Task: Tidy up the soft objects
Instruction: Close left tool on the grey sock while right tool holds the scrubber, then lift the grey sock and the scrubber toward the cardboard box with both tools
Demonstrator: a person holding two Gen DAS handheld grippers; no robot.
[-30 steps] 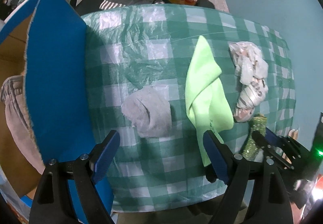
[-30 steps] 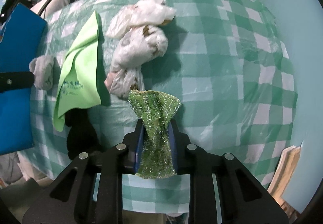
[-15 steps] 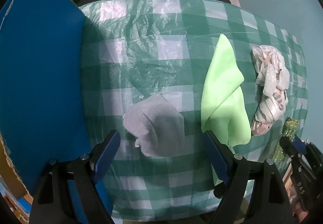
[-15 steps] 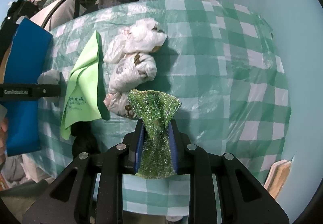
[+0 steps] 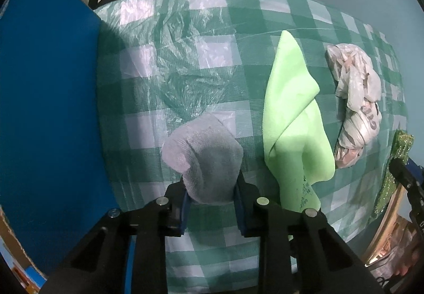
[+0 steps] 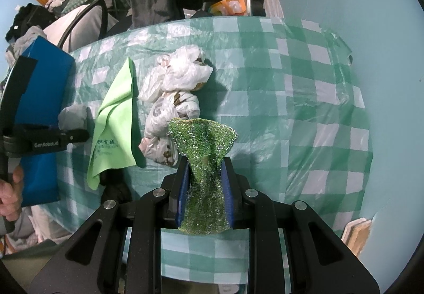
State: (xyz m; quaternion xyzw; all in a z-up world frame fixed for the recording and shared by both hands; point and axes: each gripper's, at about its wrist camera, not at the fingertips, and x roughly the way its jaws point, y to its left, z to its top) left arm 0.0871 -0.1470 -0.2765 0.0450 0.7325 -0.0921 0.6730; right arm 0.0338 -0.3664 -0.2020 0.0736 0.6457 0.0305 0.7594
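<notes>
So my left claw (image 5: 212, 204) was pinching the fuzzy grey sock (image 5: 205, 161) low on the tabletop (image 5: 185, 61), right beside the blue box (image 5: 47, 108), which I figured was where it belonged. My right claw (image 6: 205, 188) was clamped on the glittery green mesh scrubber (image 6: 204, 140), bunched and floppy. Past the sock lay the smooth lime cloth (image 5: 294, 114), folded to a point, then the crinkly knotted plastic bags (image 5: 355, 103) farthest from the box.

grey sock (image 5: 209, 159), lime cloth (image 5: 291, 114), green-checked tablecloth (image 5: 201, 29), seemingly printed bag (image 6: 175, 92)
</notes>
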